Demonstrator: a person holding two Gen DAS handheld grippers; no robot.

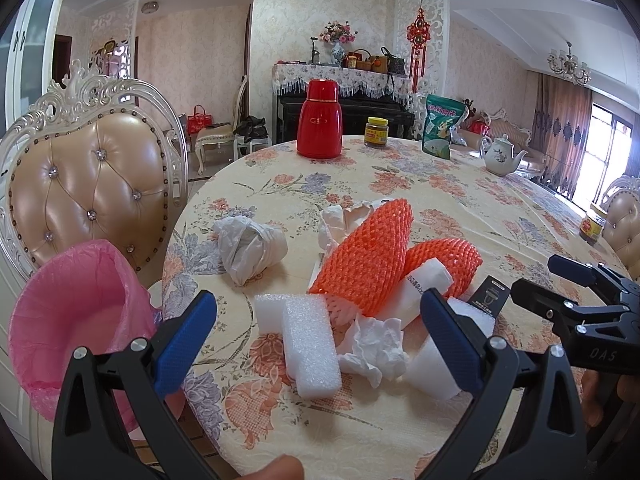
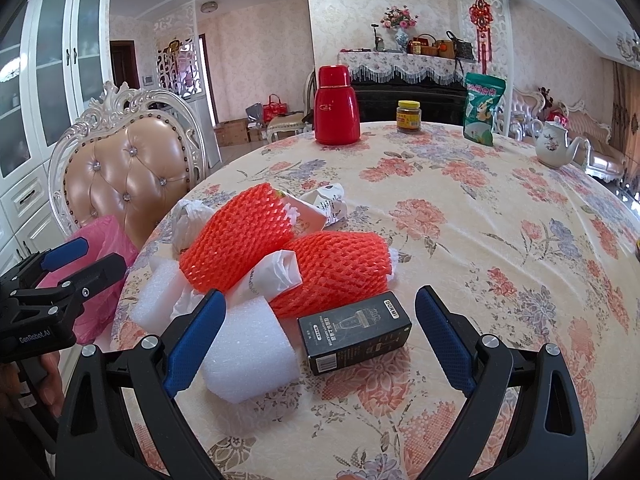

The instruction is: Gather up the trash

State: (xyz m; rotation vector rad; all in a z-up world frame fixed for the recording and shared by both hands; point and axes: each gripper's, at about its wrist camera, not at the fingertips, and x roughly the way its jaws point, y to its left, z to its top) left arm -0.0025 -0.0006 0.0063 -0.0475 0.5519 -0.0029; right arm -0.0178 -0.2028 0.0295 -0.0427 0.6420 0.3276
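Both of your hand-held grippers are open and empty. The left hand-held gripper (image 1: 318, 336) faces a foam block (image 1: 311, 346) in the trash pile on the desk (image 2: 460, 216); the right hand-held gripper (image 2: 320, 338) frames a black box (image 2: 354, 332). Close squarely on one piece, then carry it to the pink-lined bin (image 1: 76, 320) beside the desk's left edge. The bin's base is cut off.

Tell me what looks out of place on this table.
A heap of trash sits at the near left edge: two orange foam nets, white foam blocks, crumpled tissue and a small black box. The red thermos, jar and teapot stand upright.
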